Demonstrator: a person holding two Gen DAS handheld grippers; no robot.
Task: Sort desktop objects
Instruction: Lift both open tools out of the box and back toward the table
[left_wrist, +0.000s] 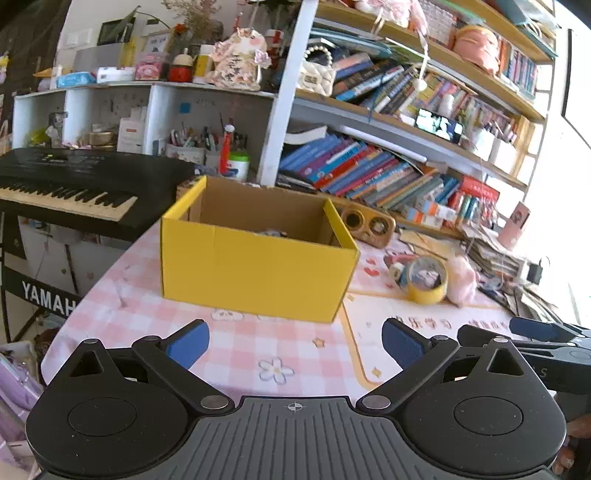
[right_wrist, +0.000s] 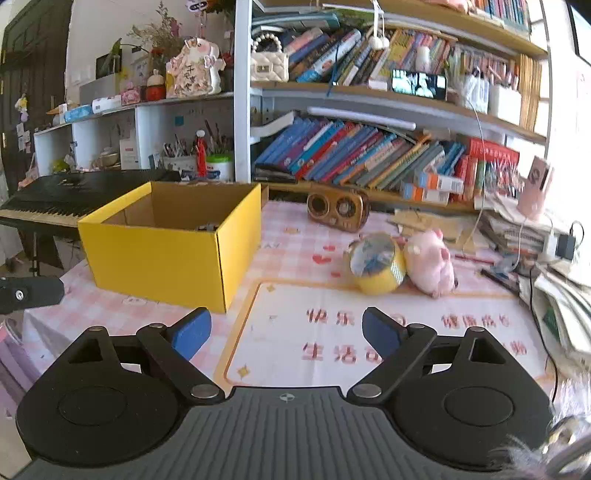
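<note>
An open yellow cardboard box (left_wrist: 255, 273) stands on the pink checked tablecloth, with something small lying inside; it also shows in the right wrist view (right_wrist: 155, 258). A yellow tape roll (left_wrist: 424, 280) lies beside a pink plush pig (left_wrist: 461, 278); both show in the right wrist view, the roll (right_wrist: 376, 266) and the pig (right_wrist: 430, 262). My left gripper (left_wrist: 295, 343) is open and empty, in front of the box. My right gripper (right_wrist: 286, 336) is open and empty over the white mat, short of the roll and pig.
A wooden speaker (right_wrist: 338, 210) stands behind the roll. A black keyboard (left_wrist: 74, 188) is left of the table. Bookshelves (right_wrist: 369, 155) rise behind. Stacked papers and cables (right_wrist: 535, 236) crowd the right side. The right gripper's tip (left_wrist: 535, 330) shows in the left view.
</note>
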